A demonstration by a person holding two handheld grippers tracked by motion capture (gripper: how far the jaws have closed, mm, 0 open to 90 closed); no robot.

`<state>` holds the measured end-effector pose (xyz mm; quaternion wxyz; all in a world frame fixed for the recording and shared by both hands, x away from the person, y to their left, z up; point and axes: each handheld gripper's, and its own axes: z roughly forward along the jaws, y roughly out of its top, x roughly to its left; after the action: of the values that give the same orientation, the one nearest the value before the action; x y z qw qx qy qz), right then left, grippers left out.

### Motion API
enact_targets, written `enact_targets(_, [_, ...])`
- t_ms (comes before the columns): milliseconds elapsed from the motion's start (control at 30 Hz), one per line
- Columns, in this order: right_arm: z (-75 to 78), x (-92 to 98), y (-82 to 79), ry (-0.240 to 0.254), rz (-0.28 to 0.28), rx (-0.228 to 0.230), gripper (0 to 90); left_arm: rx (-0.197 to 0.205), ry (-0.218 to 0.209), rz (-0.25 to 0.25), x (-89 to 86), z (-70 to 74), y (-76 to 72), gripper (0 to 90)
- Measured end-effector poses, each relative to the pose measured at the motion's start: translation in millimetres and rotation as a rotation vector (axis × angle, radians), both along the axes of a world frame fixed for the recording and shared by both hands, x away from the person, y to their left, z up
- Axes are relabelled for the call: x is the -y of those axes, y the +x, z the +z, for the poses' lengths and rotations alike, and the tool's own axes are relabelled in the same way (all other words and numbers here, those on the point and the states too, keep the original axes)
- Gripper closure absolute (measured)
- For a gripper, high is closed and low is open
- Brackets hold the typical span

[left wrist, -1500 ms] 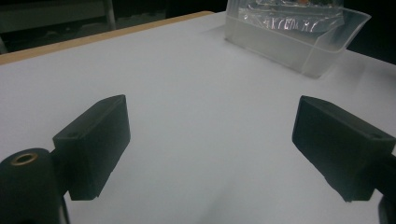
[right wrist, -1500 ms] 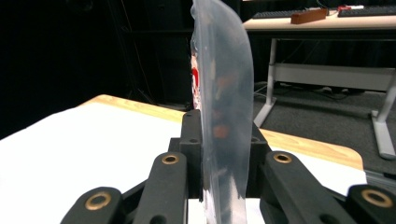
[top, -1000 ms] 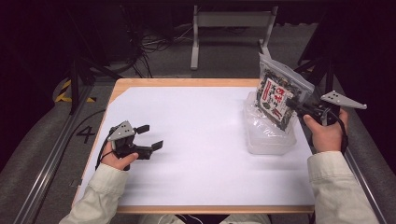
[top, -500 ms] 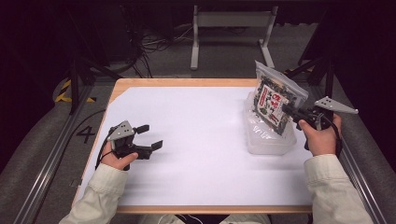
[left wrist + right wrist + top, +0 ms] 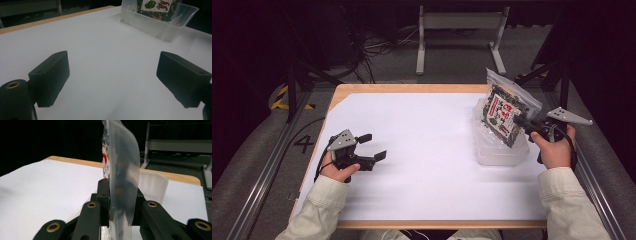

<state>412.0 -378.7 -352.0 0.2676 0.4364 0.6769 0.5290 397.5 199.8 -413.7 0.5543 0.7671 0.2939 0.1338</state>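
High view, right side: anything different from a second ago?

Yes. Snack packet (image 5: 504,112) lower now, sunk nearer the clear container (image 5: 499,152) than half a second back. Drawn a little toward the person's side of the table (image 5: 427,165) too.

Held how?

Pinched by the right gripper (image 5: 523,121), jaws closed narrow on the packet's side edge. Same again in the right gripper view: clear film (image 5: 122,170) squeezed upright between the two black jaws, gripper (image 5: 120,202) tight around it, container rim (image 5: 152,185) just behind.

Inside the container yet?

Lower end down past the rim, judging from the left gripper view: printed packet (image 5: 155,6) seen through the container's clear wall (image 5: 160,27). Cannot tell whether touching the bottom. Upper part well above the rim, tilted.

And the other hand?

No change. Left gripper (image 5: 373,146) resting at the table's left, well apart from the container, jaws spread wide with nothing between, only bare white surface ahead of them (image 5: 112,75).

Meaning for the work?

Probably lowering the packet into the container, most of the way there. Likely next: ease down until seated, then release. Worth watching: a stiff packet leaning on the rim and tipping a light container, with no second gripper near to steady it.
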Motion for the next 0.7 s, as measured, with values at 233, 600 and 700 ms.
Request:
enact_targets(233, [-8.1, 3.5, -3.6, 0.021, 0.001, 0.023, 76.5, 0.006, 0.007, -0.001, 0.1, 0.2, 0.2, 12.2])
enact_targets(600, [-17.1, 10.4, -8.6, 0.061, -0.003, 0.032, 76.5, 0.0, 0.004, 0.002, -1.0, 0.1, 0.1, 12.1])
enact_targets(700, [-17.0, 11.1, -8.3, 0.063, -0.004, 0.031, 76.4, 0.0, 0.003, 0.003, -1.1, 0.1, -0.1, 12.1])
